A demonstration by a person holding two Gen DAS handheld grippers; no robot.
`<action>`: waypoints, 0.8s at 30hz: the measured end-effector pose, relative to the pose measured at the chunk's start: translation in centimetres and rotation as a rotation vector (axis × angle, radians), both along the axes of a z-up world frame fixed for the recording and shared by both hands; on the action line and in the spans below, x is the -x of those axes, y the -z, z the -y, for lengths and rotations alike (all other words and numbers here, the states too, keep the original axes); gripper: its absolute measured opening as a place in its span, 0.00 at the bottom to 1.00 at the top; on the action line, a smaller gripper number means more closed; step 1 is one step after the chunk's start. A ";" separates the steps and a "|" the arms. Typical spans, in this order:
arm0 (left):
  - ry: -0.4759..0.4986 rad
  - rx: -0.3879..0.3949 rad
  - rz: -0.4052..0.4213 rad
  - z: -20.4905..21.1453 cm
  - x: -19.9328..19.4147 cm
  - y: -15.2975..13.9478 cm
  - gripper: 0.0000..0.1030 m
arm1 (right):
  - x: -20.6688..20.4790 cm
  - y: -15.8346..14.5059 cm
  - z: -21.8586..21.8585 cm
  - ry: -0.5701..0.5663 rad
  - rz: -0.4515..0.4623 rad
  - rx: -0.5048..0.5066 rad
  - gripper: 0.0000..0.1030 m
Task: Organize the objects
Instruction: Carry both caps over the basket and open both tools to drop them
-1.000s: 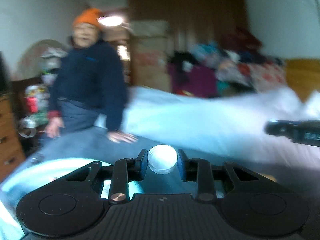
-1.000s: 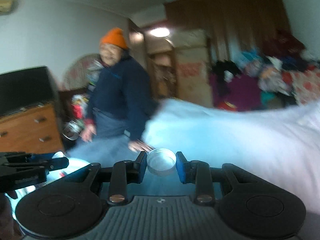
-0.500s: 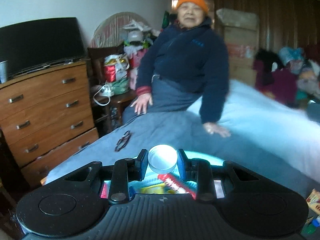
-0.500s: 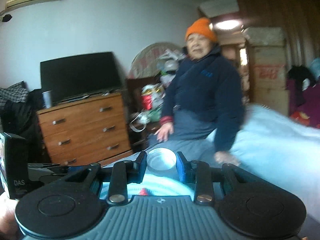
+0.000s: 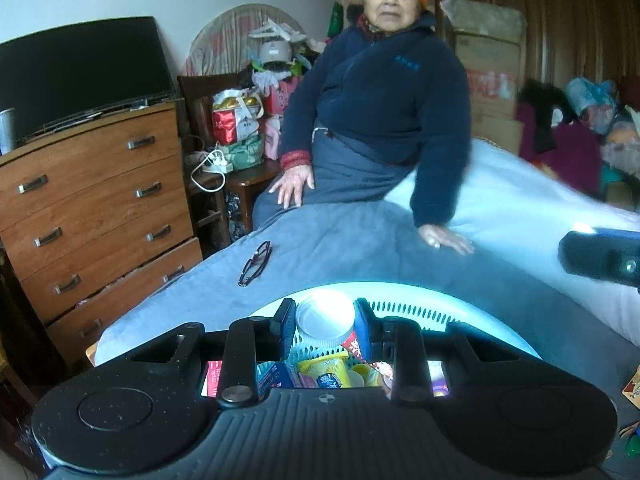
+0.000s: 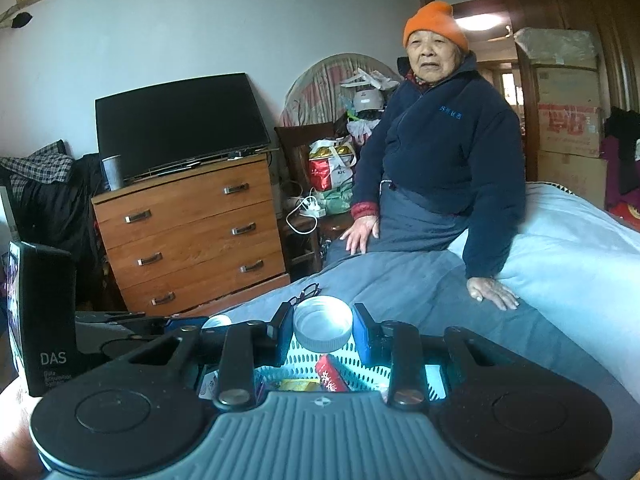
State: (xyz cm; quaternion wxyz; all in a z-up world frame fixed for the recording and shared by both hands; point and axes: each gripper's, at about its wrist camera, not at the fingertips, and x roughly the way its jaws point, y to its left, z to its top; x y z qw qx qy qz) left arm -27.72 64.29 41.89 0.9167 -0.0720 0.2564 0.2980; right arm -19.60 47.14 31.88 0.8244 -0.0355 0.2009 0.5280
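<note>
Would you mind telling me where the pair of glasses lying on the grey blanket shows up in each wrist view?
Left wrist view: the glasses lie left of centre on the grey blanket, beyond the basket.
Right wrist view: the glasses sit near centre, just above the left finger, partly hidden.
Shared landmark: the wooden dresser, left of the glasses.

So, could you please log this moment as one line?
left gripper: shut on white cap | right gripper: shut on white lid | both above basket on bed

The right gripper [image 6: 323, 329] pinches a white lid [image 6: 323, 328] above a pale slotted basket [image 6: 304, 360] of packets.
</note>
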 end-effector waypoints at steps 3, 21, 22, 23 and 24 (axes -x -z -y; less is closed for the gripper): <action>0.003 0.000 -0.001 0.1 -0.1 0.2 0.31 | 0.0 0.1 0.0 -0.001 -0.002 0.002 0.33; 0.005 -0.003 -0.008 0.2 -0.5 0.6 0.31 | -0.5 0.8 0.0 -0.003 -0.007 0.011 0.35; 0.005 -0.004 -0.009 0.1 -0.5 0.6 0.31 | -0.5 0.9 0.0 -0.003 -0.008 0.011 0.35; 0.006 -0.003 -0.009 0.1 -0.5 0.6 0.31 | -0.5 1.0 0.0 -0.004 -0.008 0.011 0.35; 0.005 -0.004 -0.008 0.0 -0.5 0.6 0.31 | -0.6 1.0 0.0 -0.004 -0.008 0.012 0.35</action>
